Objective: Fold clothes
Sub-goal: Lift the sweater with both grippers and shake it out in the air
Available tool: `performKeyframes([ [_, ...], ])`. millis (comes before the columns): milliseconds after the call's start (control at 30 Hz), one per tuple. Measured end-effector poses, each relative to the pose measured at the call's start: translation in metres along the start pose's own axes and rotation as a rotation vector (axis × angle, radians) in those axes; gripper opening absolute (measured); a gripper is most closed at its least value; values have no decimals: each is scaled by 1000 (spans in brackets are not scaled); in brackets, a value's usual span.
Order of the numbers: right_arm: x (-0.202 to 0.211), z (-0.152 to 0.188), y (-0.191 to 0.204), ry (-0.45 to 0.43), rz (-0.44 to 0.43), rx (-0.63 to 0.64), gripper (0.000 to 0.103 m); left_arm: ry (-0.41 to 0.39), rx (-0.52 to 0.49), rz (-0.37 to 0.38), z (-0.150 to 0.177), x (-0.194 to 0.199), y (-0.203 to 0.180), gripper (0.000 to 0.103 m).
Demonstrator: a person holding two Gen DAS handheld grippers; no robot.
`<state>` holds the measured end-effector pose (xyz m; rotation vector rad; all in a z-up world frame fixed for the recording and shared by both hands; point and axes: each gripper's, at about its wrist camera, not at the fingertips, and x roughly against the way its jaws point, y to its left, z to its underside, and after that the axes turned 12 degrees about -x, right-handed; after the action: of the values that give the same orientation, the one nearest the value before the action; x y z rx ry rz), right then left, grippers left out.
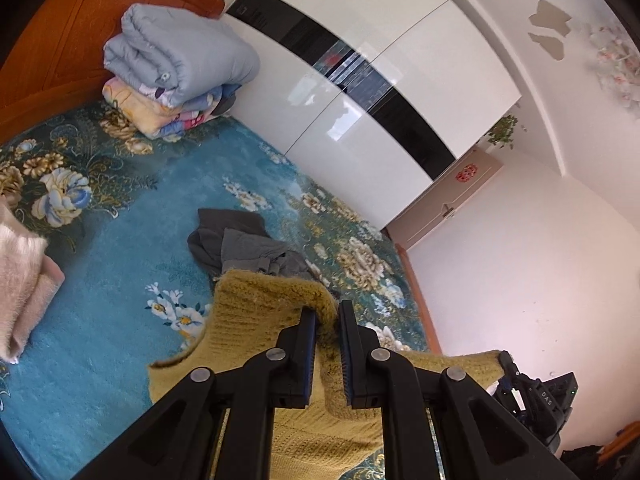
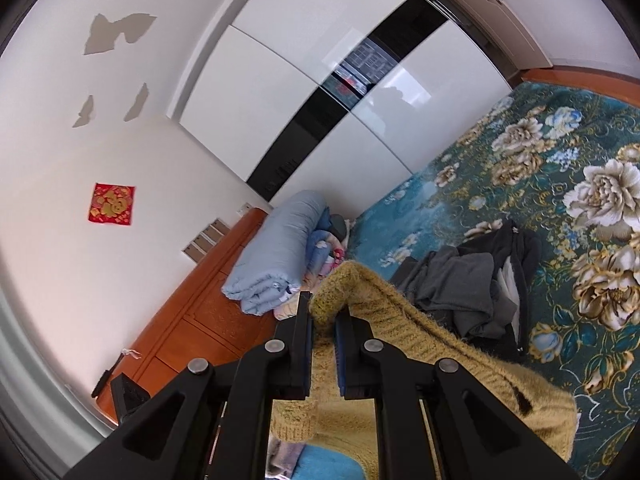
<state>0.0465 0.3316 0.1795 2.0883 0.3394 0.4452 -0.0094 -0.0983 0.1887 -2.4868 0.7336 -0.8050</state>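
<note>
our left gripper [image 1: 328, 314] has its two black fingers pinched narrow on a fold of the mustard yellow knit sweater [image 1: 256, 320], with the fuzzy edge bunched up between the blue pads [image 1: 309, 354]. the sweater hangs off it and spreads down over the teal floral bedspread [image 1: 120, 248].

going left to right in the left wrist view: there's a folded fluffy pink garment [image 1: 20, 276] at the far left edge of the bed, then the stack of folded quilts [image 1: 176, 68] up by the orange wooden headboard [image 1: 60, 40], light blue one on top of a flowery one. just past the sweater's top edge lies a crumpled pile of dark grey clothes [image 1: 240, 248]. behind the bed runs the glossy white wardrobe [image 1: 360, 80] with a black stripe, and at the far right, low down, we can see the other gripper [image 1: 516, 376] gripping the sweater's far corner.

our right gripper [image 2: 322, 312] is likewise clamped narrow on a thick rolled edge of the same sweater [image 2: 400, 320], which drapes off to the right and down. in that view, a red square decoration [image 2: 112, 204] is on the wall at left, the quilts [image 2: 276, 256] are near centre, and the grey pile [image 2: 472, 292] lies right beside the sweater on the bedspread [image 2: 560, 160].
</note>
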Motion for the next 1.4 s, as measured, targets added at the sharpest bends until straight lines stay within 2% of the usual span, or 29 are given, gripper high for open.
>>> performKeyframes([
  [333,89,45,79,16,-80,124,9,-97,-48,55,15,123,-27,12],
  [500,118,49,104,7,-114,155,9,-98,-94,88,-4,142,-44,12],
  [633,109,33,105,17,-109,147,9,-61,-74,83,-21,119,-40,12],
  [733,82,24,90,46,-61,129,9,12,-31,40,-18,70,-18,12],
  [933,-17,11,2,143,105,-7,9,191,94,-63,14,-49,47,12],
  [1100,-86,2,-65,159,209,-70,9,246,147,-103,32,-116,82,12],
  [1267,-110,12,-113,194,269,-86,9,318,182,-132,71,-154,109,12],
  [1400,-103,44,-159,257,331,-140,9,416,239,-150,126,-163,126,12],
])
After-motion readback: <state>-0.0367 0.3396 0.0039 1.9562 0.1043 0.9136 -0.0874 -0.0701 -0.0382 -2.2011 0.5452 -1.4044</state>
